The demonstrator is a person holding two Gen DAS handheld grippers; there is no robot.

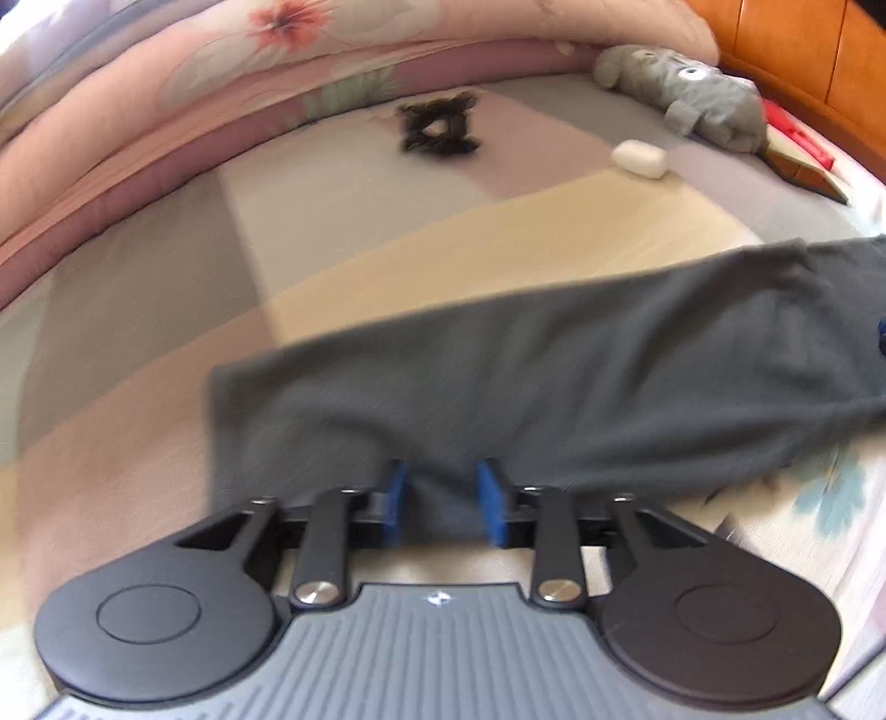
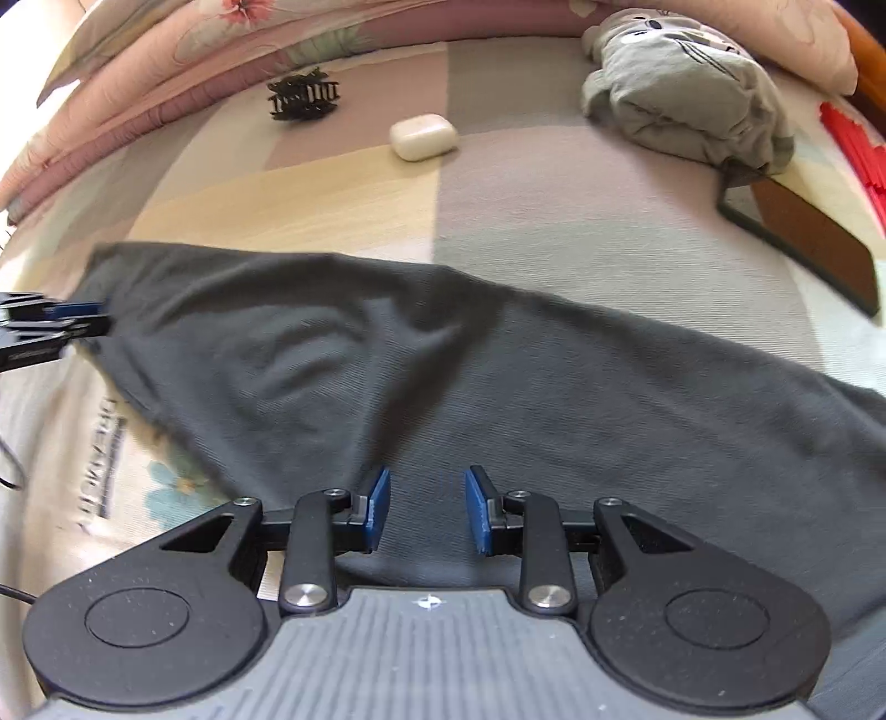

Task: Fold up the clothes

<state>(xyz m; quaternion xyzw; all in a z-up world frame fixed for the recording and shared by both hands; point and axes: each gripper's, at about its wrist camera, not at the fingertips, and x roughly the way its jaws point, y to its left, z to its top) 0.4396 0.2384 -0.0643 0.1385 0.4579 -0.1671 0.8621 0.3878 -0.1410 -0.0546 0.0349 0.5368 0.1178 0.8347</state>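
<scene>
Left wrist view: the dark grey garment is spread flat on the bed; its near edge is straddled by both grippers' parted, empty fingers, bare sheet beyond.

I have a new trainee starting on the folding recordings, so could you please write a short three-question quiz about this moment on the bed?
1. True or false: the left gripper and the right gripper both have their jaws open at the near edge of the dark grey garment.
2. Which lies nearer the garment: A) the black hair clip, B) the white earbud case, or C) the floral quilt?
3. Fill in: the grey plush toy lies partly on a ______.

Key
1. True; fabric shows between each pair of blue pads.
2. B.
3. Book; it looks like one with a brown cover, though blurred.
</scene>
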